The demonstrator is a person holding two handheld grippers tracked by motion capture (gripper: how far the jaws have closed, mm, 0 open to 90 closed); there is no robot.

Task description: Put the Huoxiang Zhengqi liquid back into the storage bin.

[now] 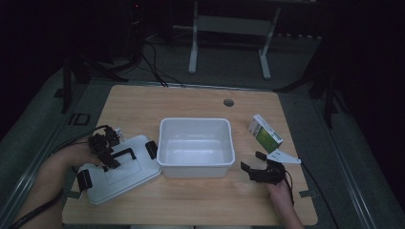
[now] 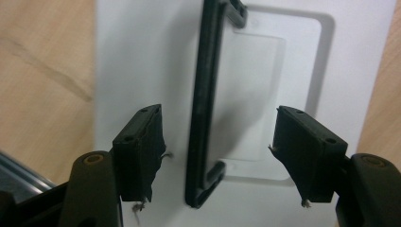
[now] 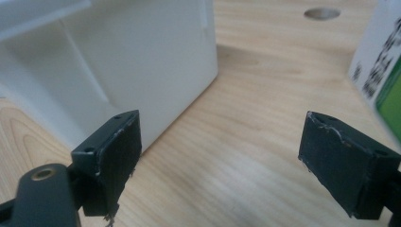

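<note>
One open white plastic tub is counted on the light wooden worktop. One flat white plastic lid is seen beside it, fitted with one black handle and two black side clips. One green-and-white cardboard box is counted. Two black claws are counted, the left claw and the right claw.

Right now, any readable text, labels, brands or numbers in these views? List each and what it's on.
None can be read.
Green and white carton: it carries print, but too small in the high view and too blurred in the right gripper view.
White lid: no marking visible.
White bin: no marking visible.
</note>
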